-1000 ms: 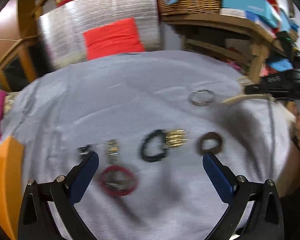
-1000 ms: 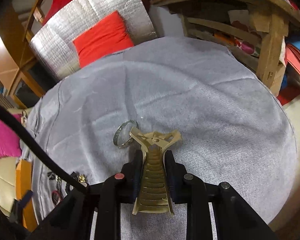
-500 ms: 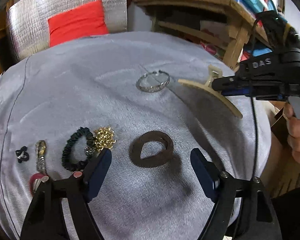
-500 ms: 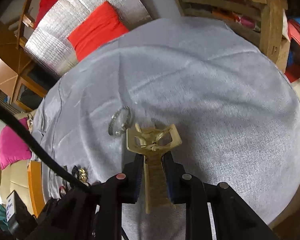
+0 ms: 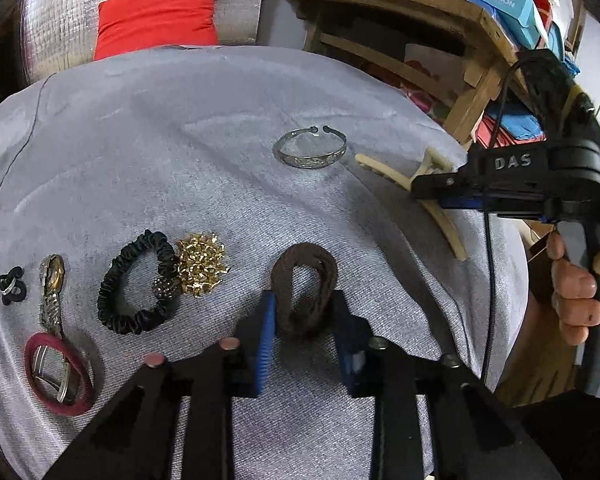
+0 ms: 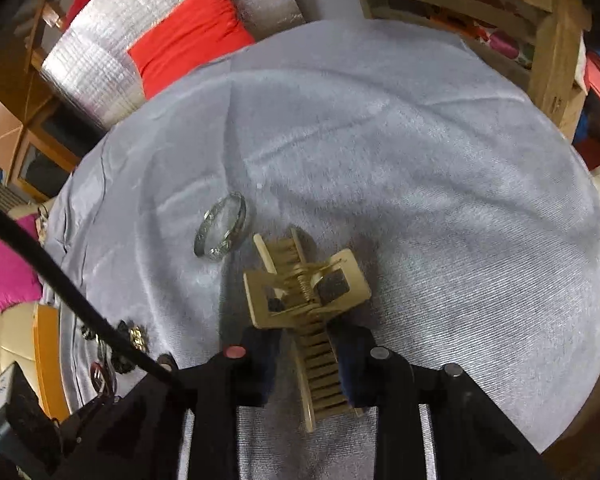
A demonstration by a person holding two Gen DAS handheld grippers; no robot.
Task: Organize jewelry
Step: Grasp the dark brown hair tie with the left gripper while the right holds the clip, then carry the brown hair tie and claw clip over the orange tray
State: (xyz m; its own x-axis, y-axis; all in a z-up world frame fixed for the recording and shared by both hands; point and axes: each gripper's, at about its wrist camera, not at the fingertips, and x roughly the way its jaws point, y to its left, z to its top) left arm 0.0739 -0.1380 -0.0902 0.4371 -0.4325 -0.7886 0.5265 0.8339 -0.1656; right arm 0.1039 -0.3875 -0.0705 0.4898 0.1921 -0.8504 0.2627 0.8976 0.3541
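Along the left of the grey-clothed surface (image 5: 148,152), a small black clip (image 5: 11,290) is lying beside a wristwatch (image 5: 52,288), whose strap is running down into a red bangle (image 5: 56,374). Next come a black scrunchie (image 5: 138,280) and, touching its right side, a gold chain cluster (image 5: 201,264). Your left tool (image 5: 302,312) is closing its blue pads on the near end of the brown hair tie (image 5: 304,288), squeezing the loop narrow while it is lying on the cloth. Farther back, toward the right, the open silver cuff bracelet (image 5: 311,147) is resting alone. Your right tool (image 6: 306,354) is pinching the beige claw hair clip (image 6: 306,292) by its ribbed length, holding it above the cloth just beside the bracelet, with your right hand (image 5: 576,284) gripping the handle.
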